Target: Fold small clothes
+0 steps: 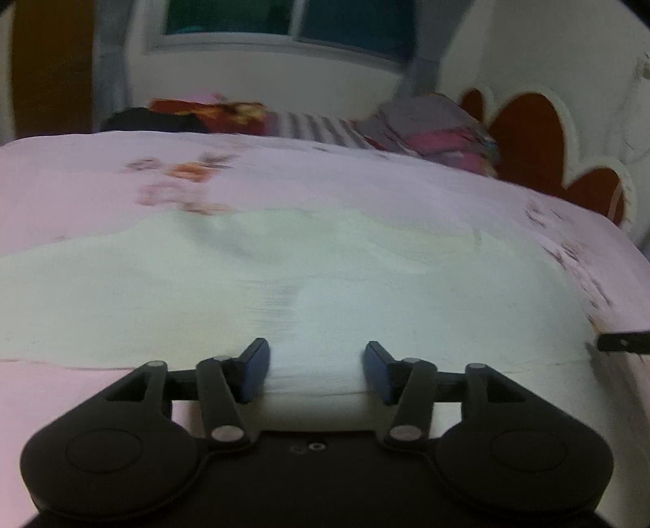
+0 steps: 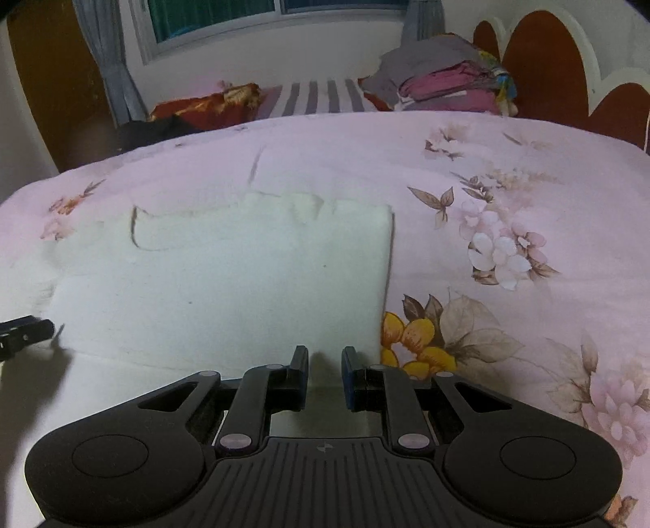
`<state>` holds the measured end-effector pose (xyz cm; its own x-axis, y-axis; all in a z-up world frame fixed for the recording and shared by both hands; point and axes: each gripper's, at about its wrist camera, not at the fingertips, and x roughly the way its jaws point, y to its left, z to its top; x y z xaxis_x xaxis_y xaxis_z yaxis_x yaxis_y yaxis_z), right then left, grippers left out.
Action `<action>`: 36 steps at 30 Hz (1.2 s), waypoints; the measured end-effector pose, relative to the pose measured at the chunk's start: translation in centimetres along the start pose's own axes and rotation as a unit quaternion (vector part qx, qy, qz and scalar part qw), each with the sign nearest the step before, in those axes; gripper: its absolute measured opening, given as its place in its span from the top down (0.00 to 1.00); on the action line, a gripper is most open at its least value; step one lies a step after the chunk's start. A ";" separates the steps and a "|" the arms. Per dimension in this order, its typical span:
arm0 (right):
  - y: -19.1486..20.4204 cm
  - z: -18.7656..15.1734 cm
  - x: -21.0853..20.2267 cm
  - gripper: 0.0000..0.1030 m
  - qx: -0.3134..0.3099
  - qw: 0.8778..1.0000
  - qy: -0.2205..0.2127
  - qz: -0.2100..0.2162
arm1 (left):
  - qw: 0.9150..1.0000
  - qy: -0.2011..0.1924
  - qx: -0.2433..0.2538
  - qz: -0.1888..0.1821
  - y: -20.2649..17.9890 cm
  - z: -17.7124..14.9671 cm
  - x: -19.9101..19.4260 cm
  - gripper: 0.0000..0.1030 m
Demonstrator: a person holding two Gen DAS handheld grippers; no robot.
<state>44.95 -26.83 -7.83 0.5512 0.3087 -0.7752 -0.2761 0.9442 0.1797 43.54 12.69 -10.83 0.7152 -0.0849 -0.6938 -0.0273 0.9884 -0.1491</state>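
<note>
A white garment (image 1: 284, 284) lies flat on the pink floral bedspread (image 1: 81, 182); it also shows in the right wrist view (image 2: 227, 276), folded with a straight right edge. My left gripper (image 1: 316, 371) is open, its jaws wide apart over the garment's near edge. My right gripper (image 2: 325, 377) is open with a narrower gap, low over the garment's near right corner. The tip of the right gripper shows at the right edge of the left wrist view (image 1: 623, 342). The tip of the left gripper shows at the left edge of the right wrist view (image 2: 24, 331).
A stack of folded clothes (image 2: 451, 81) sits at the far side of the bed by the red and white headboard (image 2: 548, 61). A striped cloth (image 2: 321, 97), a red patterned cloth (image 2: 207, 105) and a dark item (image 2: 154, 130) lie at the far left. A window (image 2: 252, 20) is behind.
</note>
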 end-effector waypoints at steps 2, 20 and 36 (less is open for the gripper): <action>0.6 -0.1 -0.5 0.83 -0.005 1.000 -0.005 0.001 | 0.999 -0.017 -0.019 0.019 2.3 -0.4 -1.6 0.39; 5.3 -0.4 0.6 0.83 0.043 0.999 -0.015 0.017 | 0.882 -0.157 -0.435 0.094 32.2 -5.7 -10.0 0.45; 2.2 0.1 0.9 0.83 0.108 0.992 -0.023 -0.062 | 0.889 -0.163 -0.412 0.114 32.5 -3.8 -8.0 0.97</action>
<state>44.91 -24.44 -8.04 0.6075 0.1888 -0.7715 -0.0308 0.9762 0.2147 34.33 44.99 -12.80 0.7863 0.2786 -0.5514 -0.6037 0.5358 -0.5903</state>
